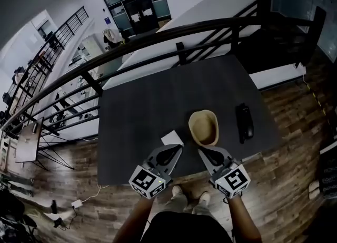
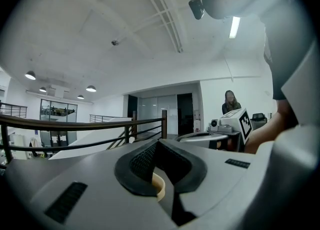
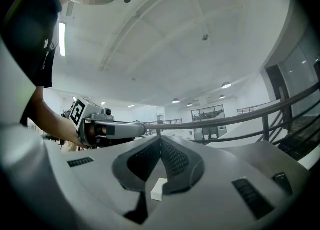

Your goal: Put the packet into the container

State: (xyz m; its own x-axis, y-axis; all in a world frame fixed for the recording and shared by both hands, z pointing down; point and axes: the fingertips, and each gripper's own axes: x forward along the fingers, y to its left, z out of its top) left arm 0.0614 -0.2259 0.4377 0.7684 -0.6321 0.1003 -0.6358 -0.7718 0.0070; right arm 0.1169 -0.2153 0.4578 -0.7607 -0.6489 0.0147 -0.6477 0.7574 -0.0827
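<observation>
Dark table (image 1: 131, 126) beside a black railing (image 1: 158, 39). One packet (image 1: 172, 138) just ahead of the left tongs (image 1: 179, 148), one woven container (image 1: 204, 127) ahead of the right tongs (image 1: 202, 152); both tongs pinched together, empty.

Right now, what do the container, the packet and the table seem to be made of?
Container: tan and matte, likely woven straw or a similar fibre; its surface looks finely ribbed.
Packet: white, flat and thin, perhaps paper or plastic; too small to tell.
Table: dark grey and matte, maybe laminate or painted board; even tone, no gloss.
</observation>
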